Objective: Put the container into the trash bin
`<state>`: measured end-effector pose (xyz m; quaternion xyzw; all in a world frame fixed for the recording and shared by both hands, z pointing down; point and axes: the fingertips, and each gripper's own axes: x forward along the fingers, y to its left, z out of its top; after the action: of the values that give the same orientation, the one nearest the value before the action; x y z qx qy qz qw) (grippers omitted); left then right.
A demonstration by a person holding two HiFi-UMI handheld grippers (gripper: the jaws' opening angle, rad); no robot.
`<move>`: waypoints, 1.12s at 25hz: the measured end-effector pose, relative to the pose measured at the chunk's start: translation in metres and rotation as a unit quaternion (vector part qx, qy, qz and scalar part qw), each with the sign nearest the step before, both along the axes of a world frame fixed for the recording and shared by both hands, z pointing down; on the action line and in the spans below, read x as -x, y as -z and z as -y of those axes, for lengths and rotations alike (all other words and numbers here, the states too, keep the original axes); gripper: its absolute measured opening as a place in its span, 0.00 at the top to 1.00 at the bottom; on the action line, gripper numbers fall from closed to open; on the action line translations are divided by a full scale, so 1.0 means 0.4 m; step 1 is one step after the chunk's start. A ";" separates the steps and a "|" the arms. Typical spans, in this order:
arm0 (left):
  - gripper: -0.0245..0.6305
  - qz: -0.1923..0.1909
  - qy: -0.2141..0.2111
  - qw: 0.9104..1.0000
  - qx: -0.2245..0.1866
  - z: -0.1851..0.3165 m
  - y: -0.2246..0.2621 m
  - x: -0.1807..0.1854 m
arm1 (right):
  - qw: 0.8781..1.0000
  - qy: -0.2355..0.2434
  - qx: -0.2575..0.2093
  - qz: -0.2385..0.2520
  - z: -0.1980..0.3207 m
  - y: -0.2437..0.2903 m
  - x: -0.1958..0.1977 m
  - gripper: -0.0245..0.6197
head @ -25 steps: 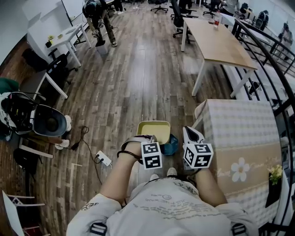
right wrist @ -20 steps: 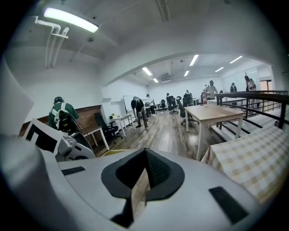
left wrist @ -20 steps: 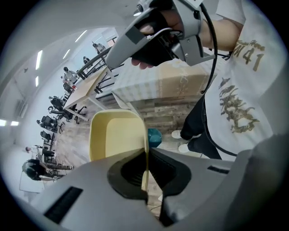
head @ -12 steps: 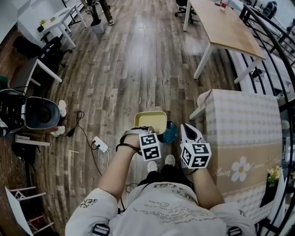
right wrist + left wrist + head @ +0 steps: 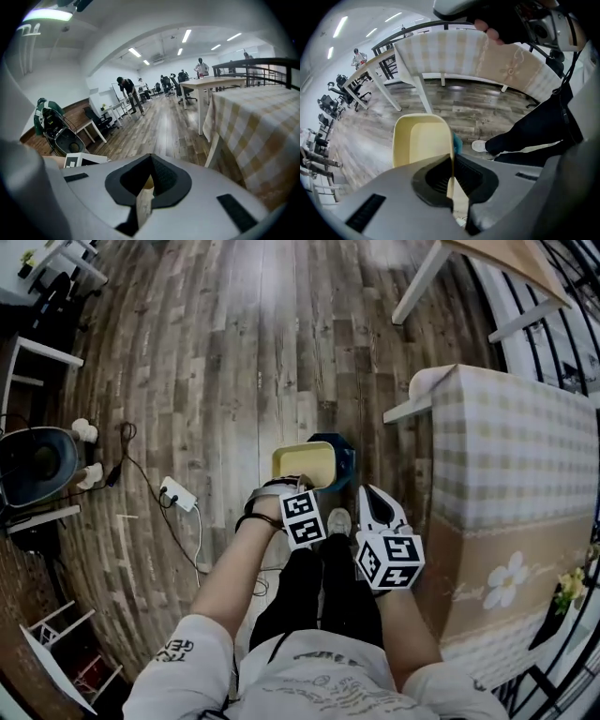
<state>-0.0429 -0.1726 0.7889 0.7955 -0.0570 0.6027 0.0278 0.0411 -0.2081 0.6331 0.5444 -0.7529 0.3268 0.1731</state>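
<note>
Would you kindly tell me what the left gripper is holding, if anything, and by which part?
The left gripper holds the pale yellow container, its jaws shut on the thin side wall at the rim, edge-on.

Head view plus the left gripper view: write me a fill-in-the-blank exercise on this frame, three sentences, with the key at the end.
The container is pinched by its wall in the person's ____ tool.
The container's colour is ____.
Just beneath it, on the wooden floor, stands a trash bin coloured ____.
Missing words: left; yellow; blue.
</note>
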 end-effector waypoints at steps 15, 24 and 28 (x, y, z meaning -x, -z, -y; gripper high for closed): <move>0.94 0.008 -0.062 0.995 0.072 -0.056 -0.565 -0.140 | 0.994 -0.003 0.104 -0.030 -0.087 -0.440 -0.125 0.96; 0.88 -0.029 -0.013 0.999 0.034 -0.007 -0.560 -0.184 | 0.995 -0.001 0.101 -0.025 -0.074 -0.430 -0.116 0.96; 0.95 -0.057 0.059 0.997 0.000 0.034 -0.502 -0.159 | 0.995 0.000 0.094 -0.025 -0.070 -0.407 -0.103 0.96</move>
<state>0.0208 -0.1862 0.9898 0.8236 -0.1027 0.5538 0.0666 0.0822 -0.1803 0.7960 0.5337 -0.7142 0.3826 0.2424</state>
